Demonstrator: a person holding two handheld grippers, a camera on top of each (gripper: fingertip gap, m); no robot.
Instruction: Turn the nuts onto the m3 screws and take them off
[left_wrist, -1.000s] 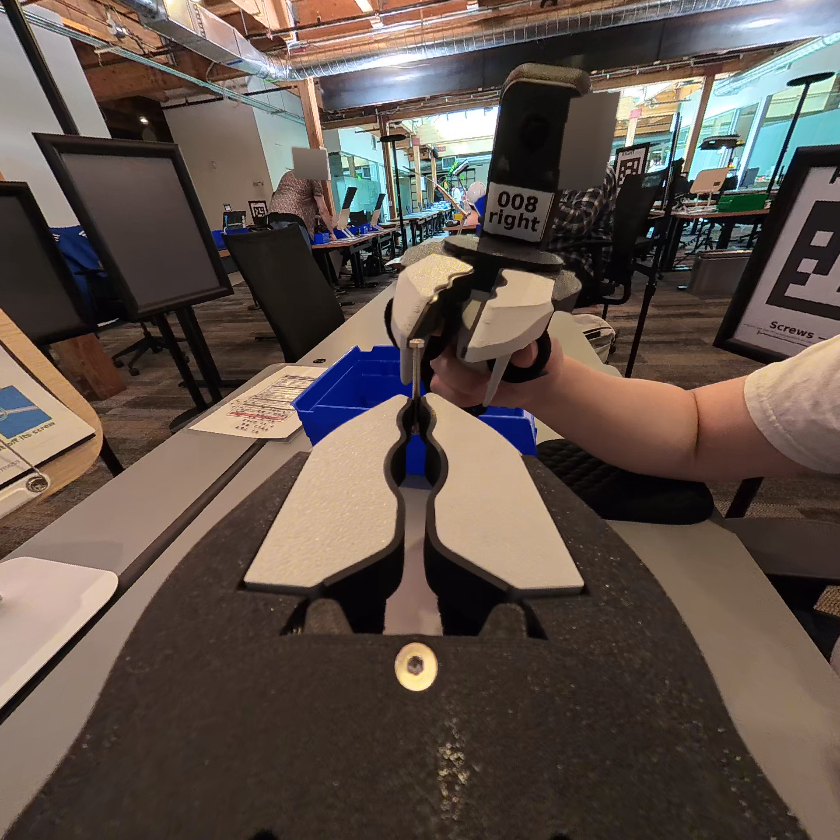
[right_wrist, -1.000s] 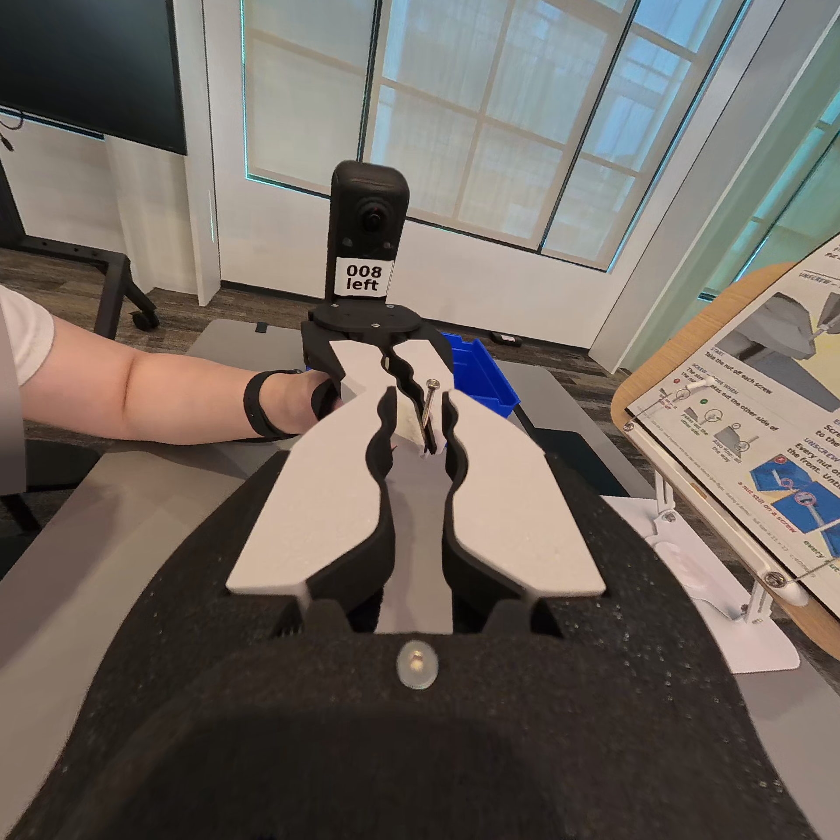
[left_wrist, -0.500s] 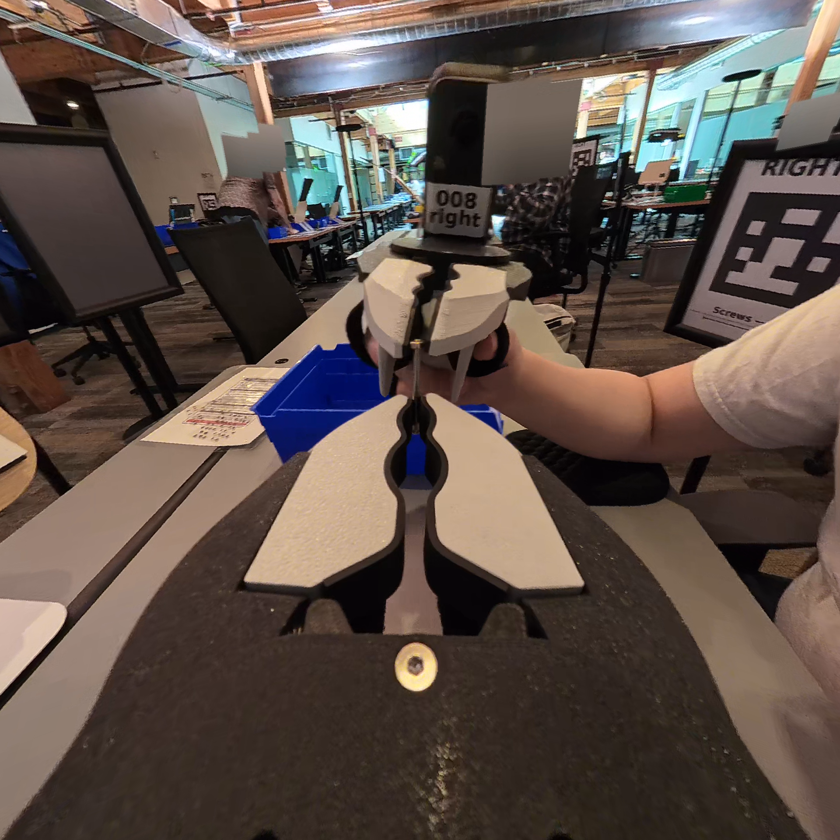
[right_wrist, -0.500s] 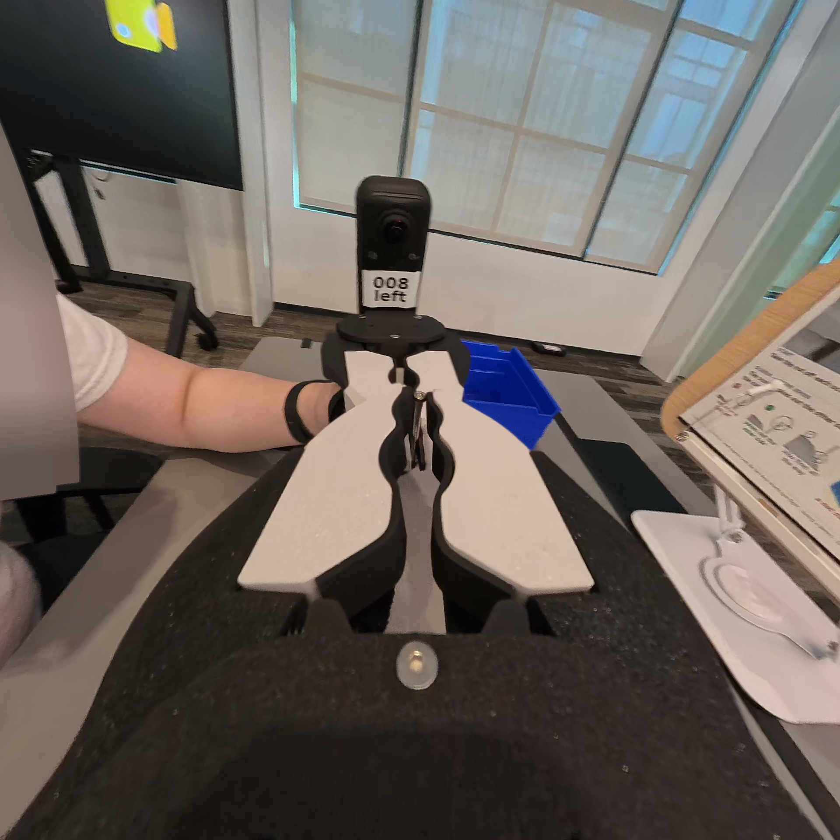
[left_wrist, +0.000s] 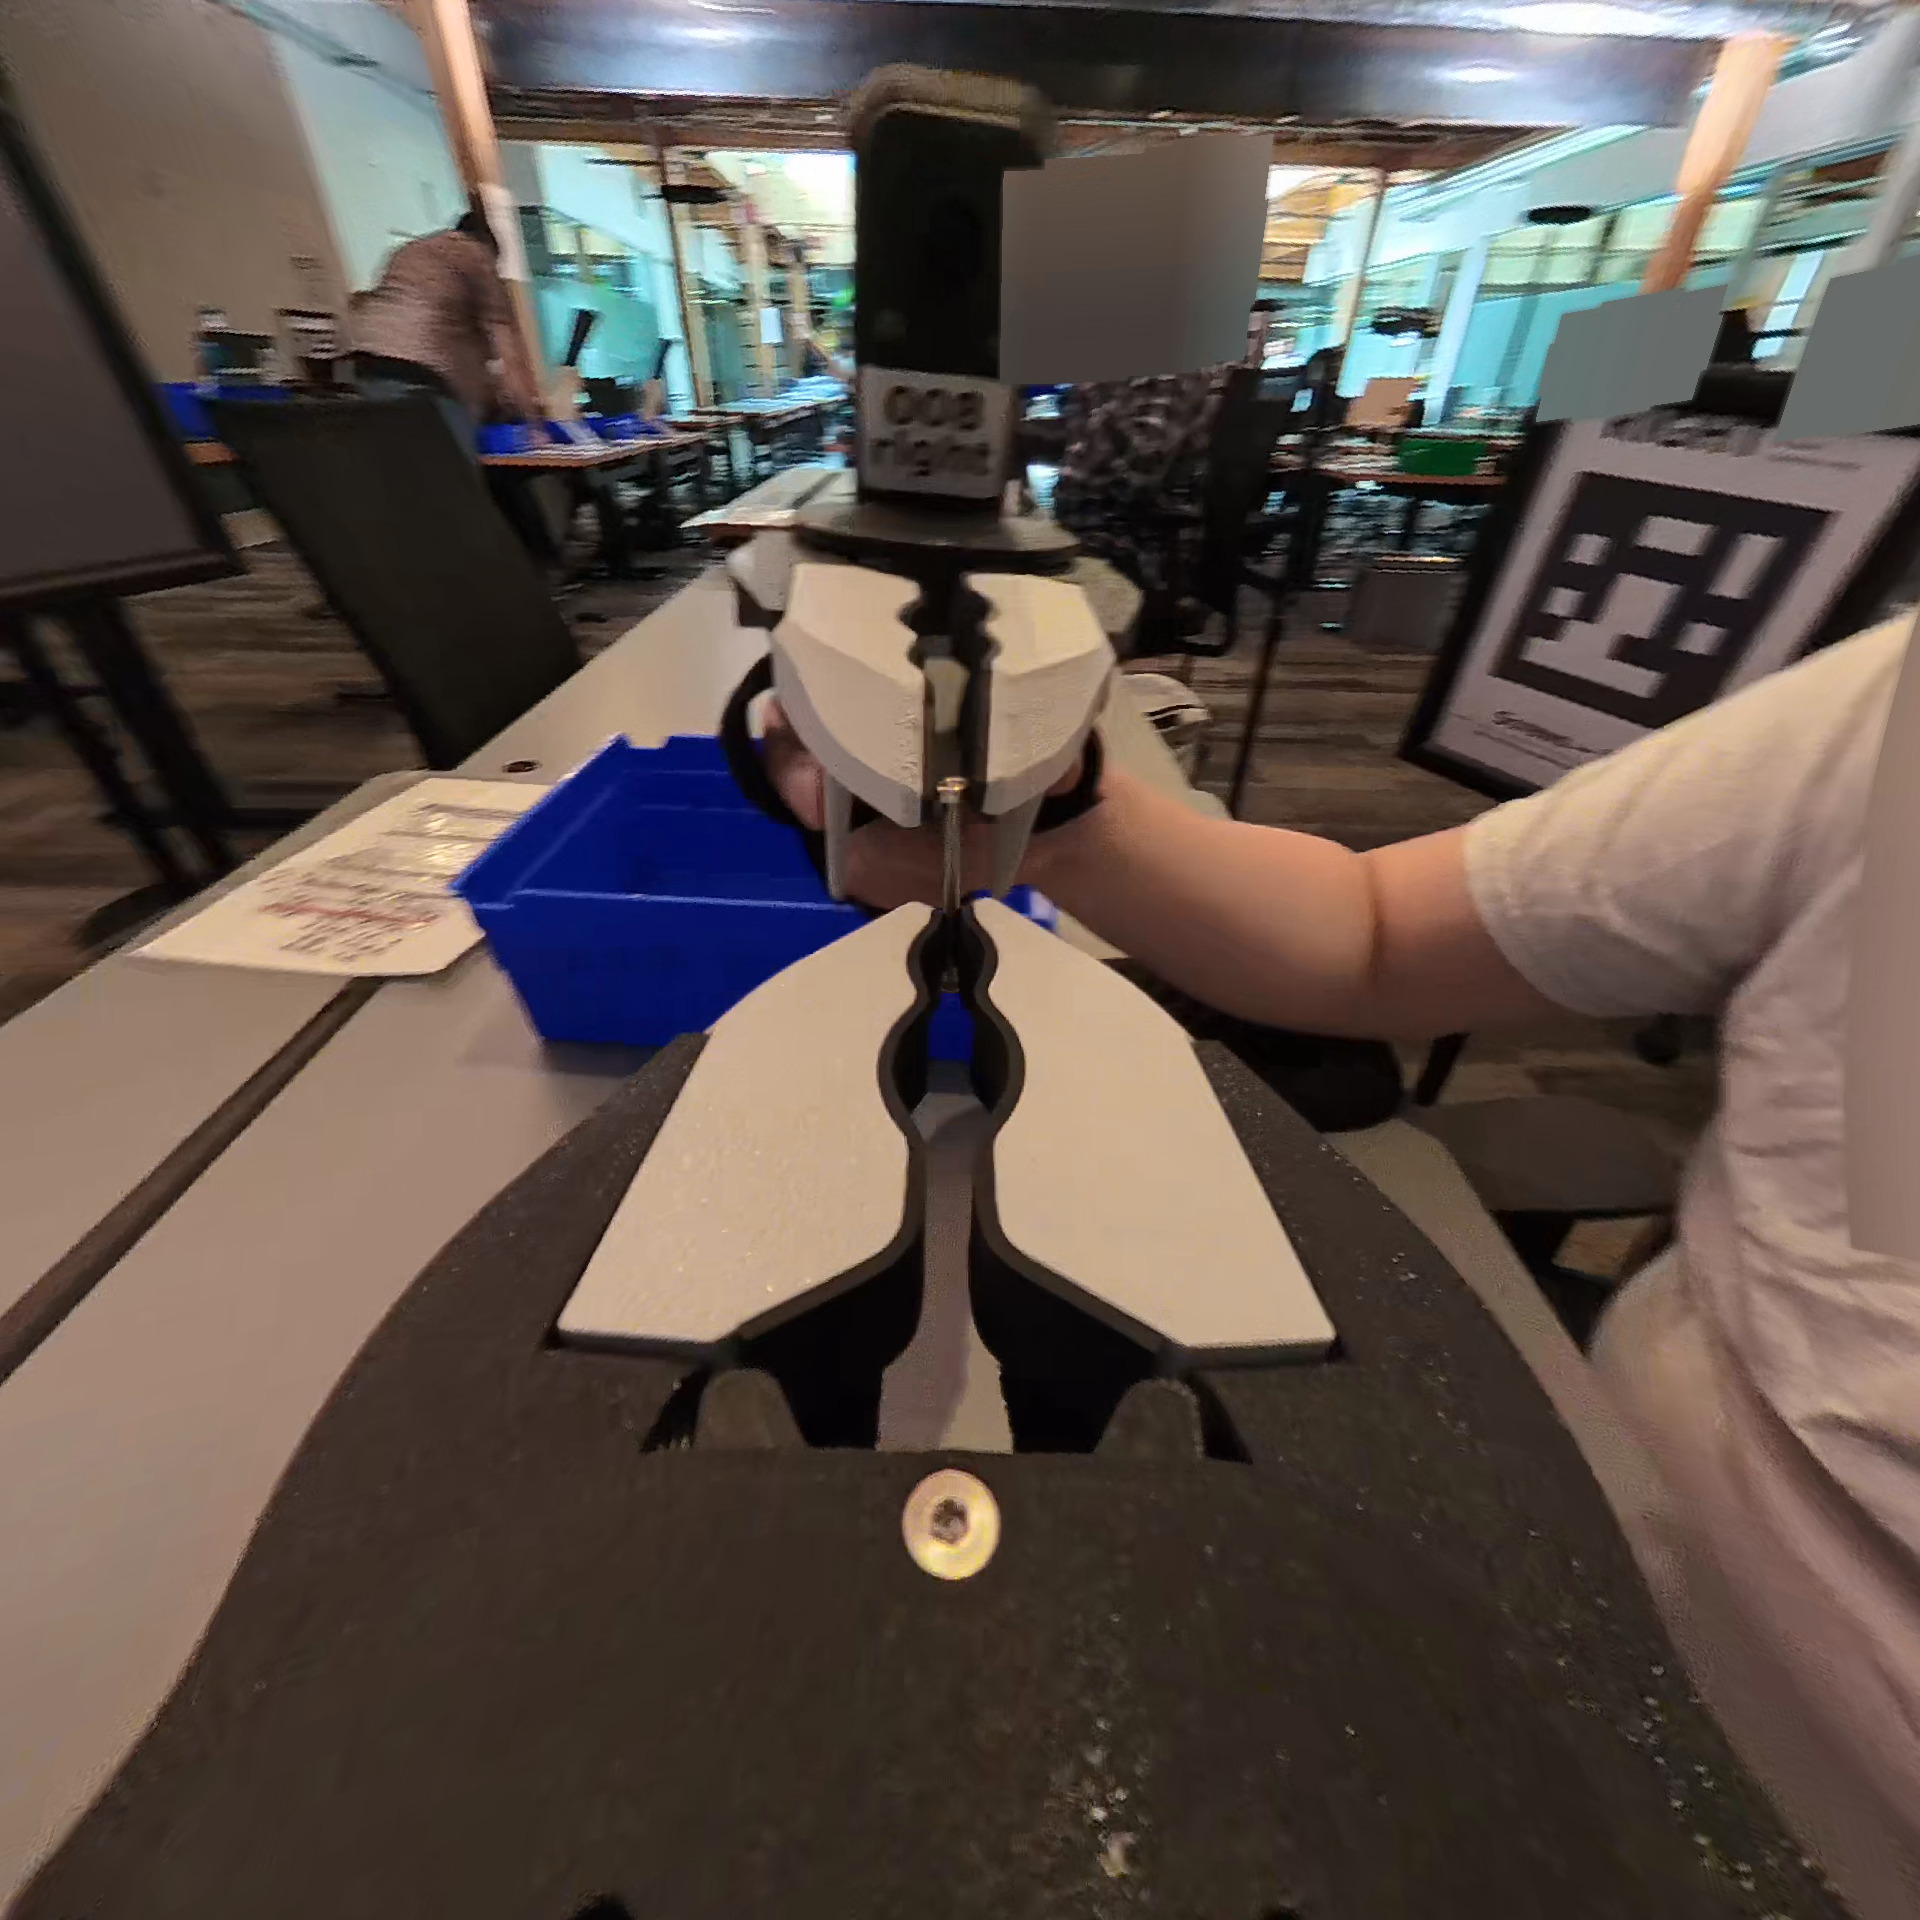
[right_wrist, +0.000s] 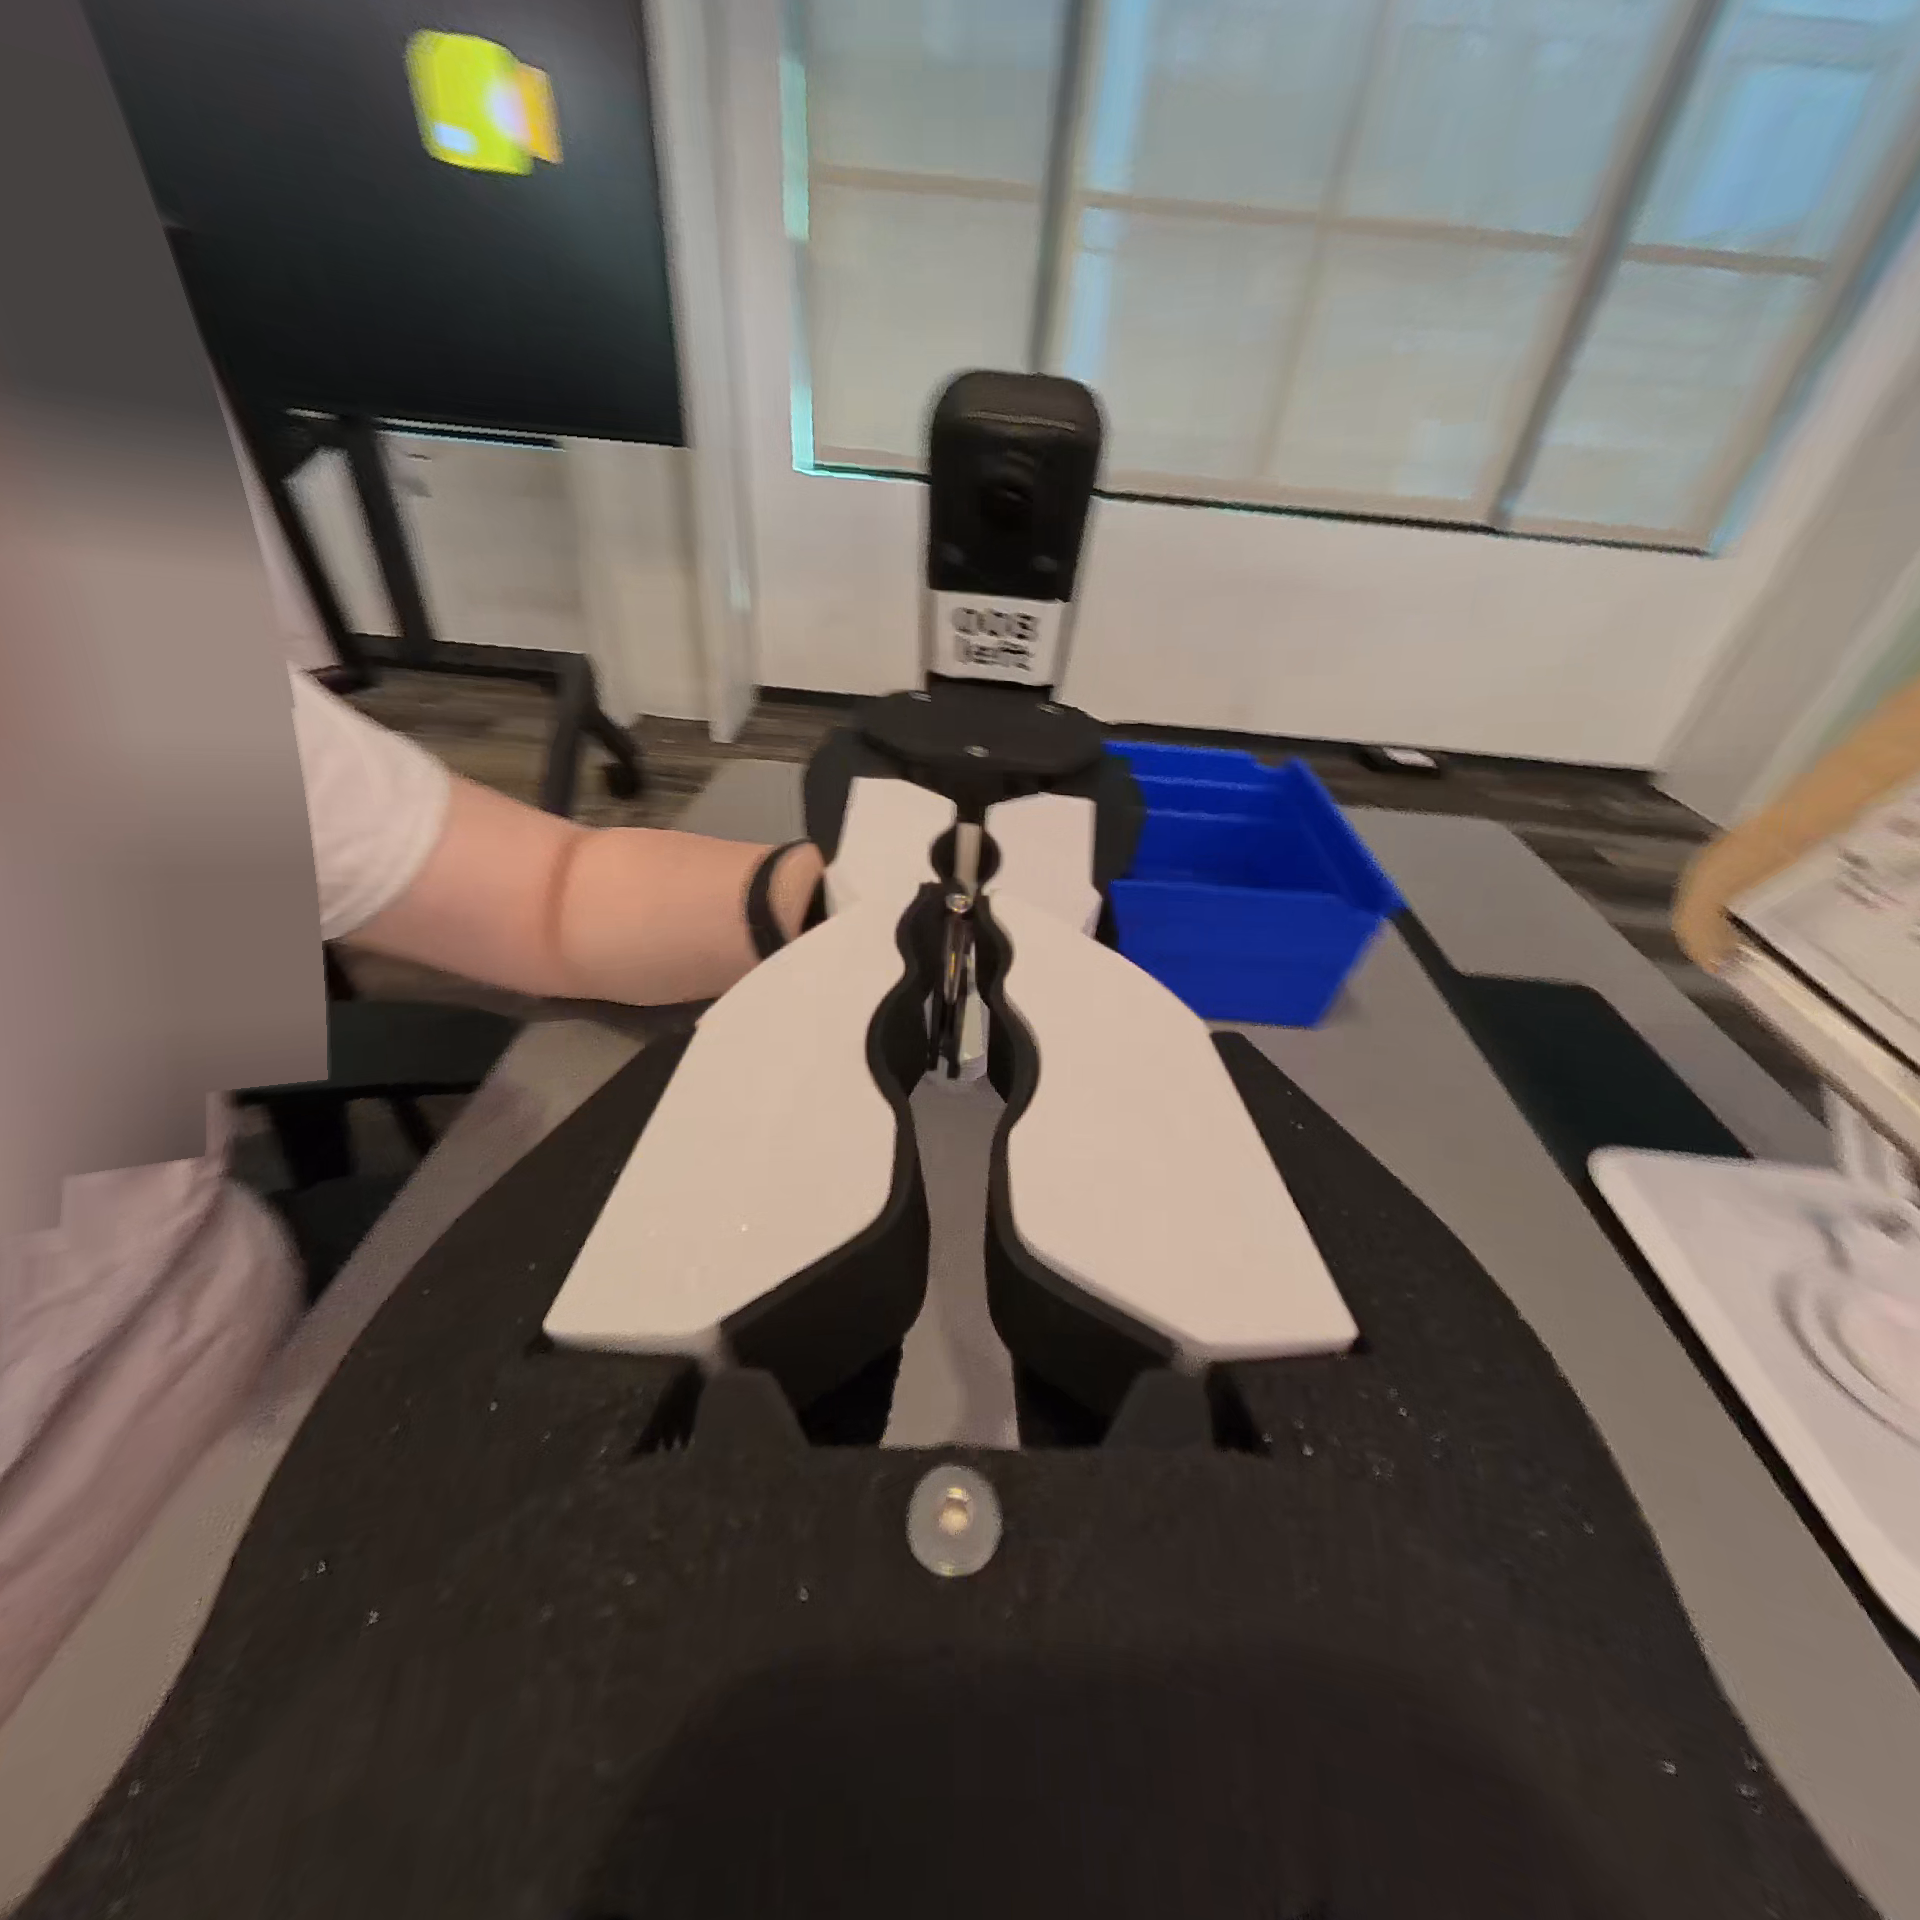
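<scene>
L gripper (left_wrist: 948, 920) is seen clenched on the lower end of a thin m3 screw (left_wrist: 950, 847), held upright at its fingertips. R gripper (left_wrist: 948, 805) faces it, tips pointing down, closed onto the screw's top end; a small bright nut/head is seen there, too small to tell which. In the right wrist view the screw (right_wrist: 954, 961) is seen btwn the R gripper's tips, w/ the L gripper (right_wrist: 961, 894) just beyond. A blue bin (left_wrist: 644, 883) is set on the grey table (left_wrist: 208, 1122) just past the grippers; a printed sheet (left_wrist: 343, 894) lies left of it
</scene>
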